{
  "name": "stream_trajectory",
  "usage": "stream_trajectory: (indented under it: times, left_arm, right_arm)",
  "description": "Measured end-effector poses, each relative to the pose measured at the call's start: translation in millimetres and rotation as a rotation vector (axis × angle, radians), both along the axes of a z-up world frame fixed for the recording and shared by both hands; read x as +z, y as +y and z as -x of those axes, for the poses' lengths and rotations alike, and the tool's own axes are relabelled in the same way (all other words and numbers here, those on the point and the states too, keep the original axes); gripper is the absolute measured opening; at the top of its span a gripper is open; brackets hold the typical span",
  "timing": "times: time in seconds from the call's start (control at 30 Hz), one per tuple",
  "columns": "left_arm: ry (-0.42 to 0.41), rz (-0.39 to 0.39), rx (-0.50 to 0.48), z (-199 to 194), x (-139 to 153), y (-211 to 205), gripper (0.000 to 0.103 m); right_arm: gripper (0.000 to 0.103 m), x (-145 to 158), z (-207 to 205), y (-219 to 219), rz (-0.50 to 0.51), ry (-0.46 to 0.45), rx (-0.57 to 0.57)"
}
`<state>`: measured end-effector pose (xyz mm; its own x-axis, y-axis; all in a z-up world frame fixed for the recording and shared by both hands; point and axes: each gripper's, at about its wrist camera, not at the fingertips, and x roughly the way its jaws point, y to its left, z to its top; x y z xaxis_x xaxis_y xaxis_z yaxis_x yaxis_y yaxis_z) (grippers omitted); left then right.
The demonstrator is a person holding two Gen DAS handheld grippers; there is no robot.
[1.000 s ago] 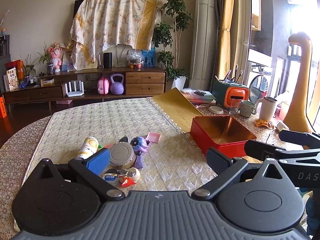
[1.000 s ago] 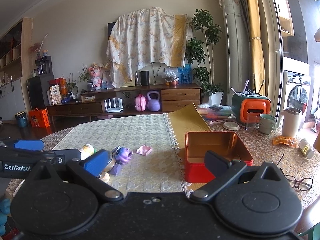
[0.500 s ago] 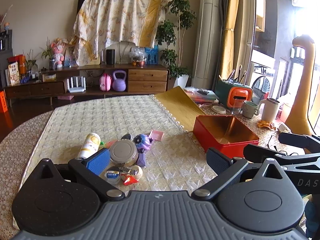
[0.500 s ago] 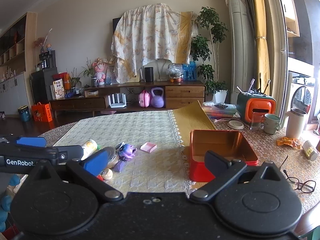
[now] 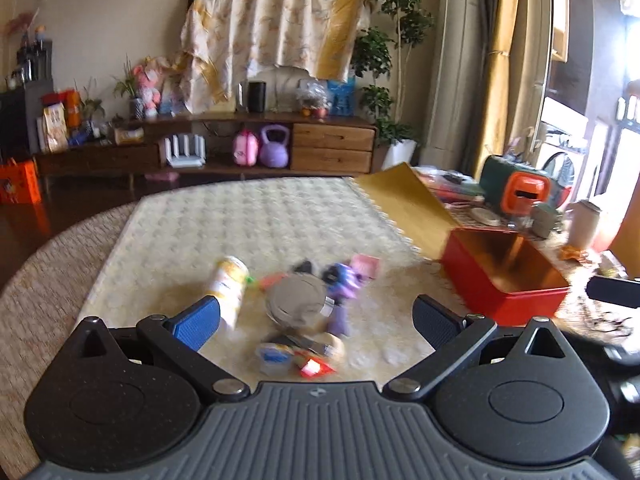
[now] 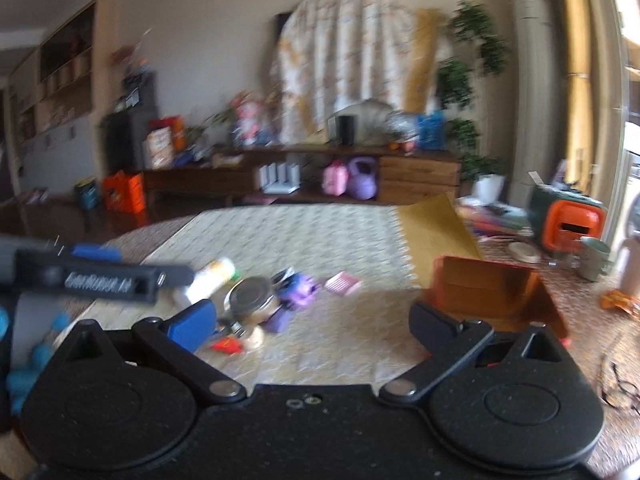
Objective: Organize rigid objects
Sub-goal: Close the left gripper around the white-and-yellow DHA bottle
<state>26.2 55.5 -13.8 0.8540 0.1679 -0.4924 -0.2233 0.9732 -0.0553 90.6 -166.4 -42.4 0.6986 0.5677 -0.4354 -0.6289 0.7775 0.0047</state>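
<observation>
**Rigid objects heaped on the tablecloth, red tin beside them**

The left gripper (image 5: 316,318) hangs level over the near edge of the table, its fingers spread wide with nothing between them; the blue pad (image 5: 198,322) sits just in front of a white-and-yellow bottle (image 5: 230,284). The right gripper (image 6: 312,320) is likewise held level and spread wide, empty.

Beyond the left tongs lies the pile: a round metal tin (image 5: 298,300), a purple toy (image 5: 344,280), a pink comb-like piece (image 5: 366,264) and small packets near the camera, all on the cream tablecloth (image 5: 260,220).

To the right stands the open red tin (image 5: 508,280), its gold interior bare as far as shows.

Both views are smeared by motion, the right one badly, so the smaller items cannot be made out. The left gripper's body (image 6: 108,278) crosses the right view's left edge, cut off there.
</observation>
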Motion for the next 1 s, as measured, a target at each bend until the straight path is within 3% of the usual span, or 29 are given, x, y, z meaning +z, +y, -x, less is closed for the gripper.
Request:
stream_trajectory:
  times: [0.13,0.43,0.73,0.87,1.0]
  left_arm:
    - [-0.002,-0.058,0.063,-19.0,-5.8,28.6,0.103]
    - [0.029,-0.053,0.14,-67.1,-28.2,81.5,0.103]
    - [0.163,-0.01,0.161,-116.0,-70.4,108.3,0.103]
    - [0.192,-0.008,0.171,-124.4,-83.5,114.4,0.103]
    - [0.198,0.008,0.171,-129.6,-90.0,119.2,0.103]
  right_arm:
    - [0.103,-9.7,-9.8,18.4,0.022,0.018,0.073]
    - [0.103,-26.6,-42.2,51.3,0.039,0.099,0.153]
    - [0.1,-53.3,-67.6,88.0,0.135,0.149,0.221]
    - [0.093,-68.1,-68.4,102.8,0.185,0.164,0.269]
    - [0.078,-72.8,-80.7,111.4,0.167,0.195,0.266]
